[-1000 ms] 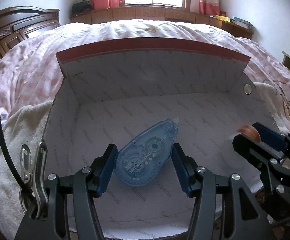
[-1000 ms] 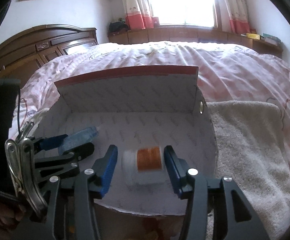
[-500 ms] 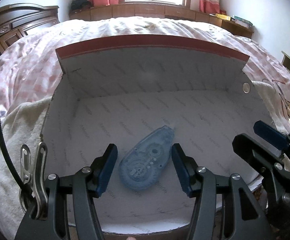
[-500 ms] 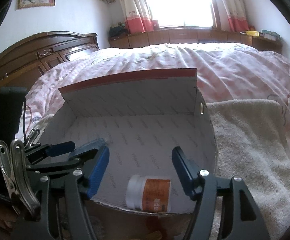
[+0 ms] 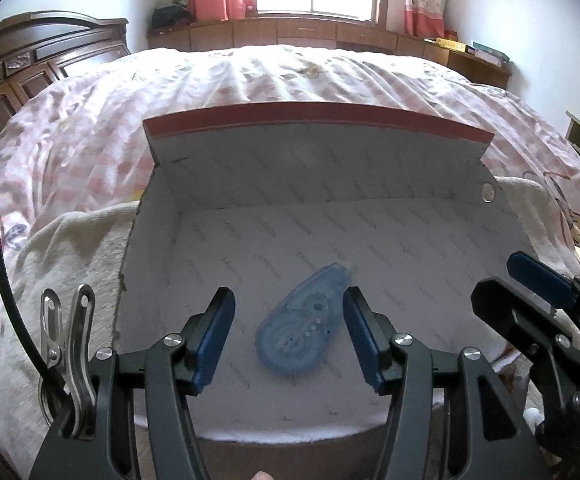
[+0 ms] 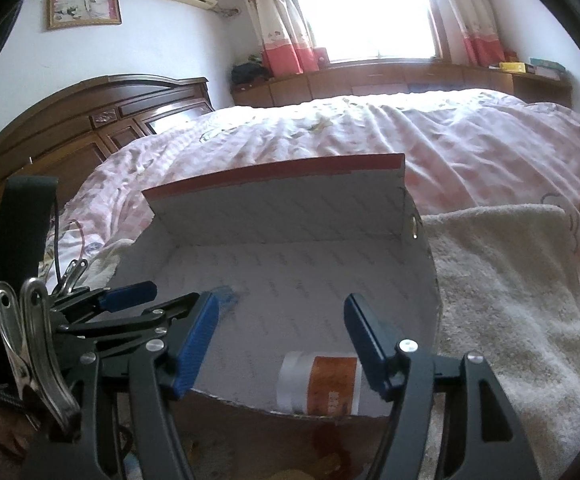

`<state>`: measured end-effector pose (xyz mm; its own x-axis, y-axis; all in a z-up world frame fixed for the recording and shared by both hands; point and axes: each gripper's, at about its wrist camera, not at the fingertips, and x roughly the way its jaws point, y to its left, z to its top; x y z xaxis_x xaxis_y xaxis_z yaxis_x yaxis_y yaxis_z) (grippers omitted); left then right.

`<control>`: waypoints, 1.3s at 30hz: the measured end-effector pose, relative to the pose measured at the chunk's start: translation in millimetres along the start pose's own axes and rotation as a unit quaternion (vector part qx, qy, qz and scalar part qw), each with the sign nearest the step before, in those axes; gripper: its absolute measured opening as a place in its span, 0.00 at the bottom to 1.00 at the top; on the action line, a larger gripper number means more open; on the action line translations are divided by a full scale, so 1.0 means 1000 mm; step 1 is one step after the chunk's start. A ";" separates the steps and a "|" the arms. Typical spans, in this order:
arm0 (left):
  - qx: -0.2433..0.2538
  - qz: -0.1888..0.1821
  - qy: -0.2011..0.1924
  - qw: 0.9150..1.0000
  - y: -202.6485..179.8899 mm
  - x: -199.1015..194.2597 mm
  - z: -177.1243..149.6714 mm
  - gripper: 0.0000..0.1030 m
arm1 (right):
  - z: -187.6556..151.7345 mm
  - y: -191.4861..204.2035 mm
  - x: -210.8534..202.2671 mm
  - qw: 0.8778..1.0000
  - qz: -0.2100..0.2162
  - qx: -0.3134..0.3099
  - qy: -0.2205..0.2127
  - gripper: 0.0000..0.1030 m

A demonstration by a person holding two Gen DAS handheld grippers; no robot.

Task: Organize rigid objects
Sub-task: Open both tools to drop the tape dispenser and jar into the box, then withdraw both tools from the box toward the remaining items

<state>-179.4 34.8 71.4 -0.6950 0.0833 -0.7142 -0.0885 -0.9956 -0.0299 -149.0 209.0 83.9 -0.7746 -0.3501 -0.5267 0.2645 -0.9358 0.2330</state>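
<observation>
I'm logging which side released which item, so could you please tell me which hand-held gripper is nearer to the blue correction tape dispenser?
Left. The left hand-held gripper is open, its fingers flanking the blue correction tape dispenser; the right hand-held gripper sits off to its right, over the pill bottle.

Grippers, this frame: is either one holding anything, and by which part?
Nothing is held. The left gripper is open above the blue correction tape lying in the box; the right gripper is open, and the bottle lies loose.

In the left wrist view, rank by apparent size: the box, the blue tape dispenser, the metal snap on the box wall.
1. Box, by far the largest.
2. Tape dispenser.
3. Snap, smallest, though it sits farther from the camera.
</observation>
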 end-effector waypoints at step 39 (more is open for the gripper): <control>0.009 -0.025 0.027 0.999 0.000 -0.087 -0.081 0.56 | -0.070 0.005 -0.091 0.997 -0.033 0.037 0.053 0.67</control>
<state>-60.6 24.0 77.0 -0.6497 0.1290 -0.7492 -0.1352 -0.9894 -0.0531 -37.6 233.2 75.9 -0.7224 -0.2933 -0.6262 0.1683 -0.9529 0.2521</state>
